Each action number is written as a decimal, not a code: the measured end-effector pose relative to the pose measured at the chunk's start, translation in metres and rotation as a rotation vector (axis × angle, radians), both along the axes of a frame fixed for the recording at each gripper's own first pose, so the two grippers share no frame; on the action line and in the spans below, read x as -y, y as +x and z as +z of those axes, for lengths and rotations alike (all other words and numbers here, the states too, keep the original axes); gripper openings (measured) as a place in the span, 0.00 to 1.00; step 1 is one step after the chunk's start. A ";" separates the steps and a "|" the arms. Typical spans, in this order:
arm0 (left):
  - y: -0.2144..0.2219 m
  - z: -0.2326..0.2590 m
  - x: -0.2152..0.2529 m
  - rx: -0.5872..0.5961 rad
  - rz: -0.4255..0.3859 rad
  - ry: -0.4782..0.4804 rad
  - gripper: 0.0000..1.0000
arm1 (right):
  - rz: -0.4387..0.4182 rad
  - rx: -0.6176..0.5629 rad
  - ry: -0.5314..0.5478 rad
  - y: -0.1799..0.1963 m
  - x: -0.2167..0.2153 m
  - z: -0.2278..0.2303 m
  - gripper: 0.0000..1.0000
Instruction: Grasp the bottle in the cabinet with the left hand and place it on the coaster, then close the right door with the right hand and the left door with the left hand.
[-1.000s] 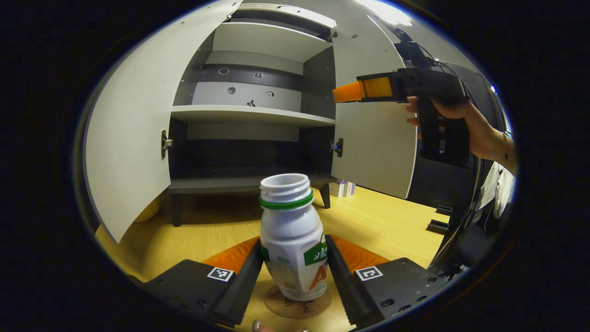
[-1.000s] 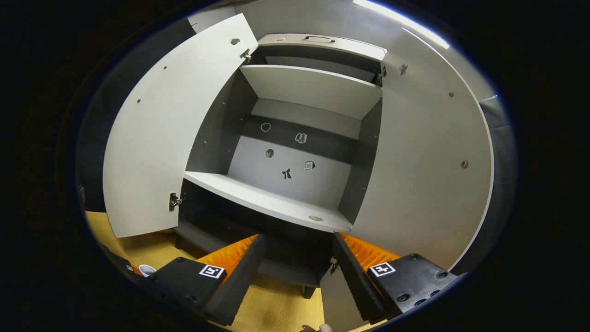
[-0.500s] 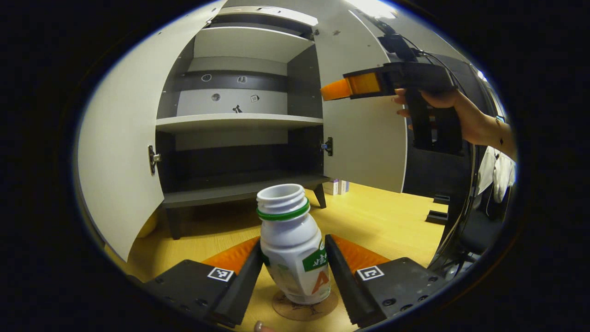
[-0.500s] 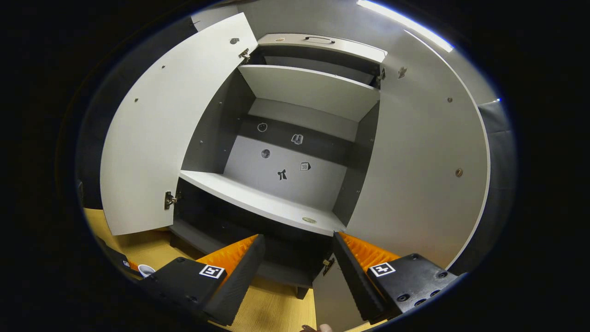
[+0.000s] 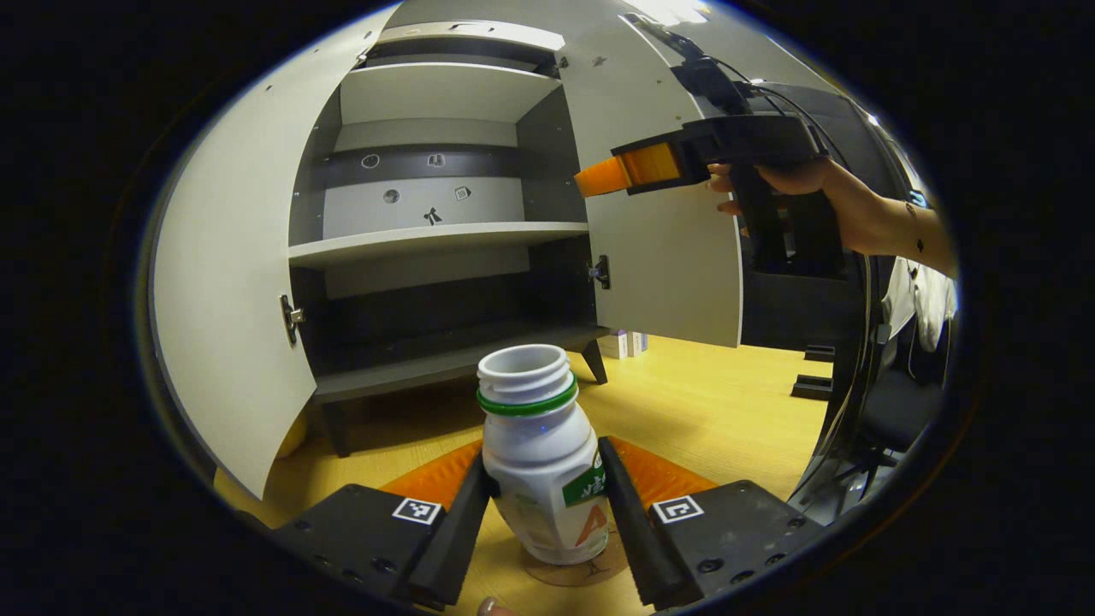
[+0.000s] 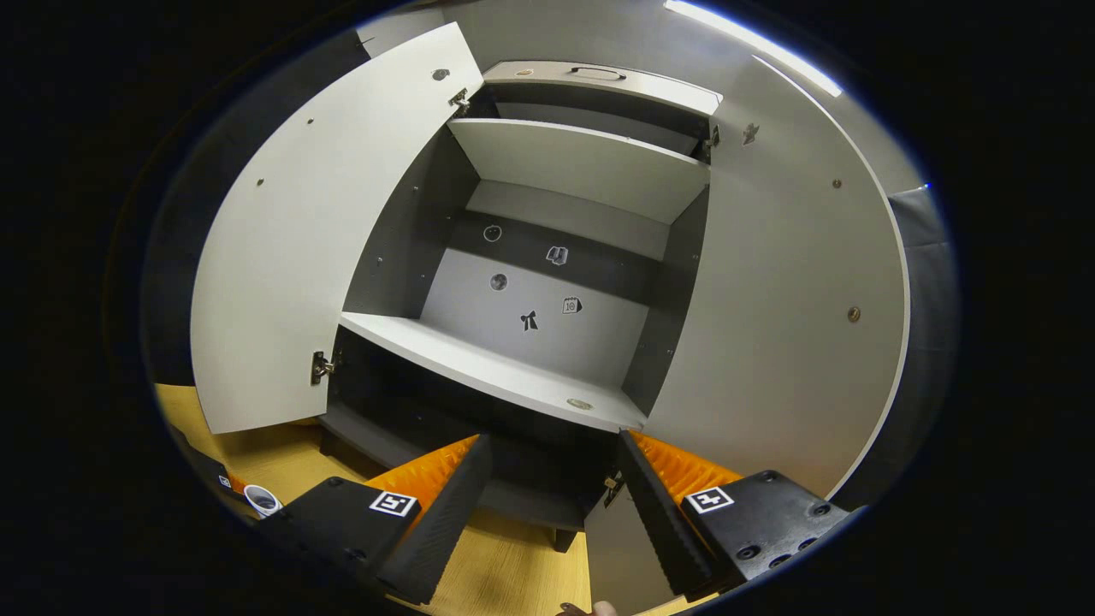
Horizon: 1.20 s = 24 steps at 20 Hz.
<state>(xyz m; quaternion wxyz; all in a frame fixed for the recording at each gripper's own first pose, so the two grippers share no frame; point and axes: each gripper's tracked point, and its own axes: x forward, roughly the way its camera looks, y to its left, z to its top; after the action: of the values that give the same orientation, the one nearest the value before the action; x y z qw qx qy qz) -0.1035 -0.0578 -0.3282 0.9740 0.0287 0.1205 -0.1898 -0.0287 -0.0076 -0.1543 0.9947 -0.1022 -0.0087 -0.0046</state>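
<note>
A small white plastic bottle point(image 5: 542, 458), uncapped, with a green ring under its threaded neck and a green-and-red label, stands upright on a round brown coaster point(image 5: 571, 569) on the wooden desk point(image 5: 710, 411). The left gripper point(image 5: 542, 500) grasps it, a finger pressed against each side of the body just below the shoulder. With its mouth open and thin walls, the bottle looks light and easily squeezed or tipped; the waist under the shoulder seems the safest hold, and a gentle release looks wise. Behind it the cabinet point(image 5: 428, 248) stands wide open, its left door point(image 5: 227, 282) and right door point(image 5: 663, 248) both swung out, its shelves bare apart from small stickers on the back panel. The right gripper point(image 6: 552, 505), seen in the left gripper view held by a hand point(image 5: 804, 184) in front of the right door, has its jaws spread and empty. Placing appears all but complete; both doors remain to be closed.
</note>
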 end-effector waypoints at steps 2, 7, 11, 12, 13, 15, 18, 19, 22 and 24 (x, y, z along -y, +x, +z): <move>-0.002 -0.002 0.000 -0.009 0.016 -0.024 0.75 | 0.003 0.002 -0.006 -0.002 -0.001 0.000 0.98; 0.000 -0.001 0.003 0.011 0.019 -0.002 0.76 | 0.007 -0.006 -0.006 -0.004 0.000 -0.002 0.98; 0.002 0.015 0.005 0.052 0.025 0.017 0.82 | 0.011 0.003 -0.006 -0.005 -0.002 0.003 0.98; 0.003 0.018 0.004 0.058 0.027 0.022 0.87 | 0.012 0.006 -0.007 -0.006 -0.002 0.005 0.98; 0.005 0.022 0.005 0.062 0.023 0.020 0.91 | 0.014 0.008 -0.006 -0.006 -0.003 0.008 0.98; 0.009 0.037 0.005 0.066 0.028 0.004 0.95 | 0.021 0.004 -0.001 -0.007 -0.004 0.013 0.98; 0.012 0.083 0.003 0.086 0.033 -0.055 0.95 | 0.028 -0.012 0.022 -0.018 0.000 0.032 0.98; 0.013 0.104 0.001 0.094 0.033 -0.069 0.95 | 0.028 -0.014 0.041 -0.024 0.001 0.039 0.98; 0.008 0.170 -0.014 0.118 0.039 -0.097 0.95 | -0.024 0.005 0.144 -0.049 0.022 0.071 0.98; 0.002 0.208 -0.031 0.126 0.059 -0.112 0.95 | -0.094 0.014 0.204 -0.063 0.047 0.087 0.98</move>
<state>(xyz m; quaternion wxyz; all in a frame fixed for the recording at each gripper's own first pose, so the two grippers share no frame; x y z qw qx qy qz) -0.1015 -0.0272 -0.1202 0.9848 -0.0176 0.0488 -0.1655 -0.0917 -0.0550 -0.0676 0.9986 -0.0007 -0.0102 -0.0528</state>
